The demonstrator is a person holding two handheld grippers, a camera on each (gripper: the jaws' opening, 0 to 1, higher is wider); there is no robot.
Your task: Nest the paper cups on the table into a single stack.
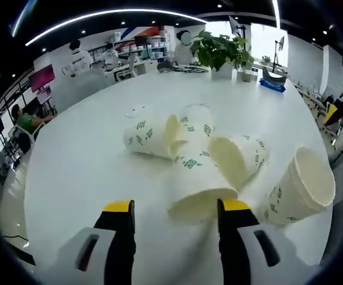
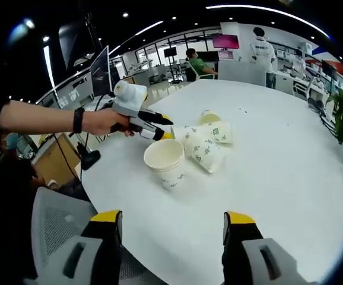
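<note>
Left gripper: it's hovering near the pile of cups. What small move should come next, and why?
Probably ease the left gripper forward and close on the tipped cup lying just beyond its open jaws. That cup's mouth faces the gripper and is the nearest of the scattered cups on the white table. The right gripper hangs open, well back from the upright cup.

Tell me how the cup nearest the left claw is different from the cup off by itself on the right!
In the left gripper view, the near cup lies with its open mouth facing the claw and touches the neighbouring cups. The far-right cup sits apart from the pile, its mouth turned up and away, so its white inside shows. The near cup's mouth looks squashed; the other's looks round. Both are white paper cups with green marks, lying tipped on the white table.
</note>
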